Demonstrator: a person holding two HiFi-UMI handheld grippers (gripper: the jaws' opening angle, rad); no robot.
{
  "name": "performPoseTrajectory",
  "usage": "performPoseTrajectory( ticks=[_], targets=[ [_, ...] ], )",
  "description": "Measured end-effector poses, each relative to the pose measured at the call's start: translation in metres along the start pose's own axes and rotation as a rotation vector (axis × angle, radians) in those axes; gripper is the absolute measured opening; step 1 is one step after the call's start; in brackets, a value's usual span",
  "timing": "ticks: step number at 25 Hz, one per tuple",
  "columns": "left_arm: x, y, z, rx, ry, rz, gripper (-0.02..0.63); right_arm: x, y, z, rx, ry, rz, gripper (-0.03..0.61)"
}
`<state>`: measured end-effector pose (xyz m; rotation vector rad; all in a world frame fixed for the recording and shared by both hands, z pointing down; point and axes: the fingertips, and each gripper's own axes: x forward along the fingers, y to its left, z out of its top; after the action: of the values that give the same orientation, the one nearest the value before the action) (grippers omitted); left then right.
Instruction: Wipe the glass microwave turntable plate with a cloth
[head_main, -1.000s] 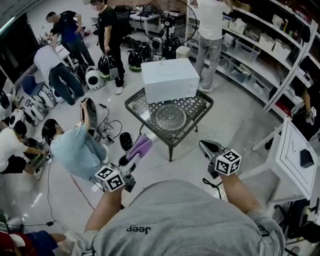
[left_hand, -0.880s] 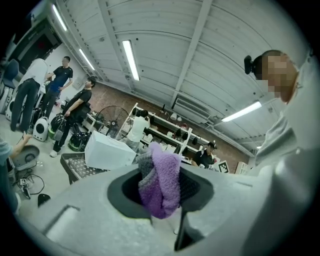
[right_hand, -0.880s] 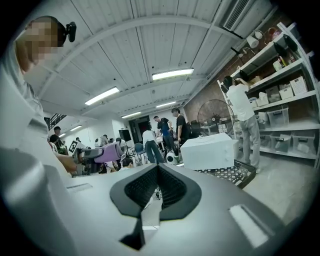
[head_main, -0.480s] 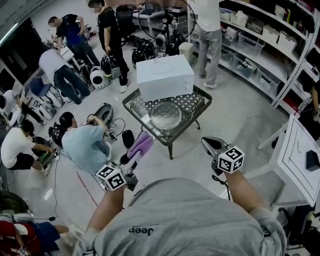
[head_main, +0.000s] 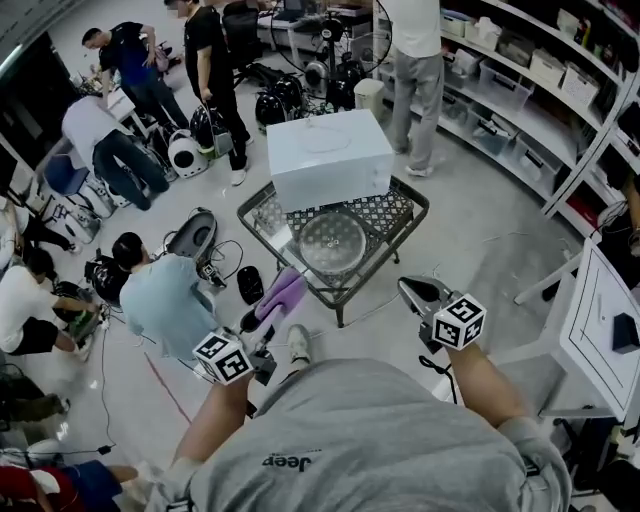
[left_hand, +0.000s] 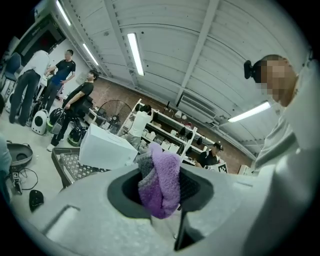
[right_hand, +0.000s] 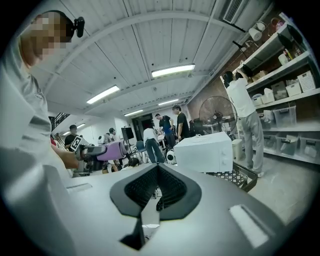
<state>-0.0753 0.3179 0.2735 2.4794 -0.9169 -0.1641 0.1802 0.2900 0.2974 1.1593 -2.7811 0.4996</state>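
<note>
The left gripper (head_main: 262, 312) is clamped on a fluffy purple cloth (left_hand: 161, 176), which bunches out past the jaw tips so that soft fabric, not plastic, would meet the glass. The right gripper (head_main: 410, 292) has its jaws pressed together on nothing (likely spare, to steady the plate). The round clear glass turntable plate (head_main: 333, 241) lies flat on the black mesh-topped table (head_main: 412, 196), before the white microwave (head_main: 330, 158), well apart from both grippers; wiping has not begun.

Plate (head_main: 333, 242) on table (head_main: 390, 212); purple cloth (head_main: 280, 293) gripped
</note>
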Motion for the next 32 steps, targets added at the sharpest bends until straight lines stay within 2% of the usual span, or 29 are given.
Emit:
performPoseTrajectory(
  ticks=[5, 9, 13, 17, 24, 28, 32],
  targets=[
    [0.045, 0.097, 0.037, -0.015, 0.019, -0.096, 0.106, 0.086, -0.023, 0.026, -0.013, -0.012, -0.054, 0.009],
    [0.088, 0.171, 0.084, -0.003, 0.077, -0.178, 0.106, 0.155, -0.043, 0.052, 0.019, -0.025, -0.114, 0.009],
    [0.118, 0.223, 0.116, -0.006, 0.129, -0.252, 0.106, 0.204, -0.064, 0.073, 0.039, -0.012, -0.184, 0.009],
    [0.145, 0.261, 0.125, -0.014, 0.17, -0.288, 0.106, 0.239, -0.089, 0.076, 0.04, 0.026, -0.234, 0.009],
    [0.187, 0.299, 0.109, -0.036, 0.218, -0.261, 0.106, 0.261, -0.144, 0.062, 0.077, 0.087, -0.253, 0.012],
    [0.216, 0.306, 0.084, -0.02, 0.258, -0.195, 0.106, 0.267, -0.186, 0.042, 0.08, 0.143, -0.174, 0.023],
    [0.258, 0.311, 0.045, 0.013, 0.305, -0.105, 0.106, 0.278, -0.234, 0.0, 0.051, 0.243, -0.053, 0.04]
  ],
)
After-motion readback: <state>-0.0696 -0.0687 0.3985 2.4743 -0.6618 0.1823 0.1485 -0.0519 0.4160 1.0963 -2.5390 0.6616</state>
